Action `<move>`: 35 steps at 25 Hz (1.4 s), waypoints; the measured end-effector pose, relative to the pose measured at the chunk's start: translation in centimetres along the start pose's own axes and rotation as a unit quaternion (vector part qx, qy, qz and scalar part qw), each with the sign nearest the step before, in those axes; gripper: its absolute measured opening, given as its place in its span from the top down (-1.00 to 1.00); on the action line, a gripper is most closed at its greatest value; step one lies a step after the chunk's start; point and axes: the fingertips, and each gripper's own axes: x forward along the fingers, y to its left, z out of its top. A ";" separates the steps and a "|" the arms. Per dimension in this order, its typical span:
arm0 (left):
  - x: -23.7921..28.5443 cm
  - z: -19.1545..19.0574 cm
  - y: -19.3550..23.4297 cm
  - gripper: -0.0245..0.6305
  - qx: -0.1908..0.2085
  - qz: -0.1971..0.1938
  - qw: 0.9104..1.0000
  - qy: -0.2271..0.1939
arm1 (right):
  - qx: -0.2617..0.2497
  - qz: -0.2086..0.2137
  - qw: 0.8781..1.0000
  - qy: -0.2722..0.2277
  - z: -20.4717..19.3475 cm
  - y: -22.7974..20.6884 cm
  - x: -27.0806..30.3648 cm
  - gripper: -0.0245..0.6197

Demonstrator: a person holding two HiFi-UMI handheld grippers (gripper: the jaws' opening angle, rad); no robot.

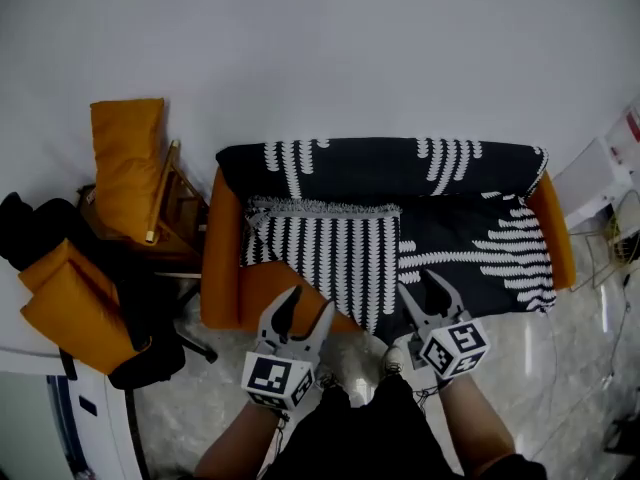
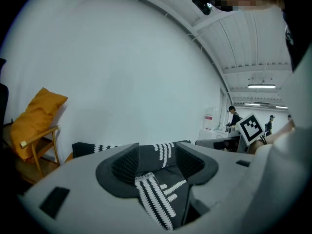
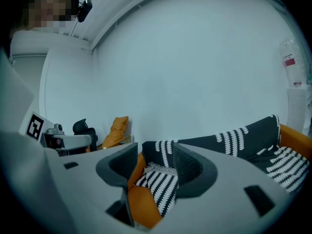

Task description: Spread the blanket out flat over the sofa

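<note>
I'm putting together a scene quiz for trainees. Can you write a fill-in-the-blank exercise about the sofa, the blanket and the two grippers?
1. The blanket draped on the sofa is patterned in black and ____.
2. The sofa, bare at its left end, is coloured ____.
3. The left hand-held gripper and the right hand-held gripper hold nothing, and their jaws stand ____.

Missing words: white; orange; open.

Part-folded black-white blanket (image 1: 440, 203) over orange sofa (image 1: 225, 283)
</note>
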 end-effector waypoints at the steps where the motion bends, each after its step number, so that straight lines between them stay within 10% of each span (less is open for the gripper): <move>1: 0.3 -0.2 0.2 0.26 -0.001 -0.001 1.000 0.003 | 0.003 0.000 1.000 0.002 -0.1 -0.3 0.4 0.19; 15: 7.9 -3.5 1.8 0.26 -0.030 0.061 0.997 0.047 | 0.035 0.035 0.997 0.055 -3.8 -9.5 8.9 0.19; 35: 23.1 -16.6 3.7 0.26 -0.057 0.061 0.989 0.122 | 0.092 0.003 0.984 0.151 -19.7 -26.2 21.4 0.19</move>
